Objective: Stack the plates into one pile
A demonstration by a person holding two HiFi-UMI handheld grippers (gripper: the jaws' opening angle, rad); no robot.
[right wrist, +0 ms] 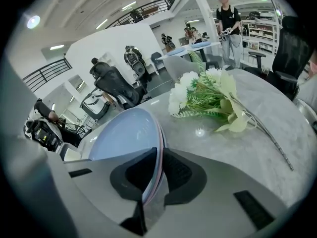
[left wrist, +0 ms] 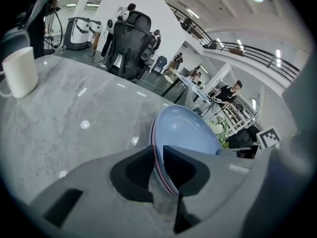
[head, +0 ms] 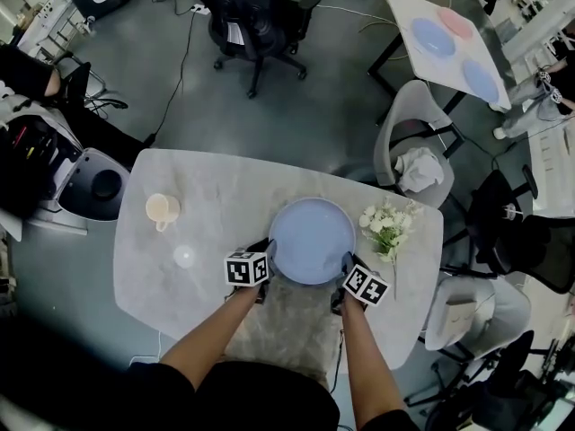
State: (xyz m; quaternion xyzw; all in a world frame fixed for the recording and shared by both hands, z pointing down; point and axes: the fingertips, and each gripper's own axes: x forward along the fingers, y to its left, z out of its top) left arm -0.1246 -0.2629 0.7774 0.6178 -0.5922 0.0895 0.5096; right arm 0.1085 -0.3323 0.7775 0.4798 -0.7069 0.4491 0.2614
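The left tongs (left wrist: pixel 157 158) and right tongs (right wrist: pixel 159 168) are each clamped on opposite rims of one plate stack (head: pixel 313 239), held at centre frame. Two rims, blue over pink, are made out. One cup (head: pixel 163 209) is set well to the left and one flower bunch (head: pixel 386 224) just to the right. Bare surface (head: pixel 225 182) is seen between cup and stack.

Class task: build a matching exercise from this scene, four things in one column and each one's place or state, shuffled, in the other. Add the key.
Things
1 mug
2 flowers
3 plate pile
4 white cloth

Place or state
a on a chair seat
b rim clamped by left gripper and right gripper
c lying right of the pile
d upright near the table's left end

Pairs: 1-d, 2-c, 3-b, 4-a
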